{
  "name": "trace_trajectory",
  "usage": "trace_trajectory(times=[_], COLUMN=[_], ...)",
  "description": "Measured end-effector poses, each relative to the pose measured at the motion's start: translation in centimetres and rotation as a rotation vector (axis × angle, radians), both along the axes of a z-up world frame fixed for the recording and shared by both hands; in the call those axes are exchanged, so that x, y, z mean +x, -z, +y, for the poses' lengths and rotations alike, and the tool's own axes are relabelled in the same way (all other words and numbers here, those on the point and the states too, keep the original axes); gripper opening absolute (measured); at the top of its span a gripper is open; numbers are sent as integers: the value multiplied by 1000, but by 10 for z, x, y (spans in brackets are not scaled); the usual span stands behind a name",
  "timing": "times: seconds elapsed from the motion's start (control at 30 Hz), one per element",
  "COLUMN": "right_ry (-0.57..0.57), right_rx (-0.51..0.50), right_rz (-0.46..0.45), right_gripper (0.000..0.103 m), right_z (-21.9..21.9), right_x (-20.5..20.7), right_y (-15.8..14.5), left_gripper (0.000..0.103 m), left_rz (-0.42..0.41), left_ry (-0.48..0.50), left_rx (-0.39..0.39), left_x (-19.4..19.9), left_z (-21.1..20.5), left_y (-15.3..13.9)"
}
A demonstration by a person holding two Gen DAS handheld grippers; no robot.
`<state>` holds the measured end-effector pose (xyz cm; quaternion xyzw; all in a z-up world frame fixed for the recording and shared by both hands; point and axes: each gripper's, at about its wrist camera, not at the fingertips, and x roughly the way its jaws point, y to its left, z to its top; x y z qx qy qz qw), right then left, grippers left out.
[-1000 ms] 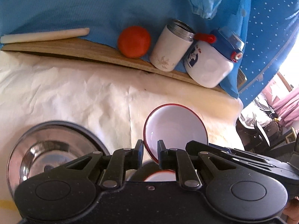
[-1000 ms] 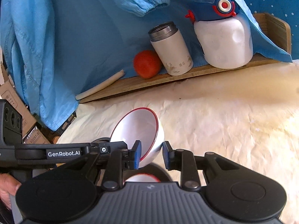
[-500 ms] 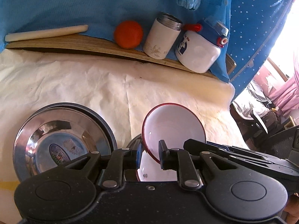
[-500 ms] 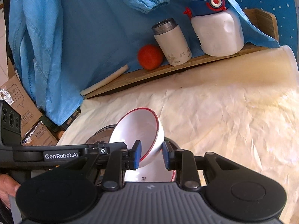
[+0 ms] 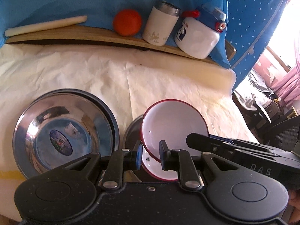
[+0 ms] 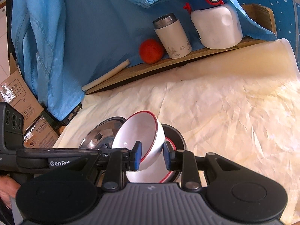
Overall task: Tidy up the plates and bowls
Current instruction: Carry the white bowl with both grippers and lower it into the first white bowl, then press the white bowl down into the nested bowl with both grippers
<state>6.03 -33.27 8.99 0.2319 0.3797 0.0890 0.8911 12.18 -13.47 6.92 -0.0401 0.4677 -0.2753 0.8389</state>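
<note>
1. Bowl first: a white red-rimmed bowl point(image 5: 174, 123) hangs tilted, just right of the steel bowl point(image 5: 61, 136), with its mouth turned toward the left wrist camera.
2. Right gripper point(image 6: 151, 156): clamped on that bowl's wall, one pad inside and one outside.
3. Left gripper point(image 5: 150, 154): its fingers straddle the same bowl's near rim. I cannot tell whether the pads press on it.
4. Directly beneath the tilted bowl, also right of the steel bowl, a second white bowl point(image 5: 159, 172) with a red rim sits in a dark metal dish point(image 5: 131, 131).
5. The steel bowl is nested in a dark-rimmed one, and both rest on a creased cream cloth point(image 5: 93, 71).
6. Beyond the steel bowl, a wooden ledge point(image 5: 75, 34) carries a pale stick point(image 5: 46, 25), a red ball point(image 5: 127, 24), a white flask point(image 5: 161, 26) and a white bottle point(image 5: 198, 37) with a blue cap.
</note>
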Motion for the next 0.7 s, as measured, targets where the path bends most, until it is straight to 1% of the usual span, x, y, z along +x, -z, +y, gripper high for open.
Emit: trace_trajectory(times=[0.7], right_ry=[-21], right_rx=[-26], right_rz=[44], right_gripper=[28], right_z=[4], right_x=[-1], right_y=[10], left_gripper=[21], left_rz=[26], left_ry=[9], left_rx=[23], left_x=[-2], left_z=[-4], left_y=[9])
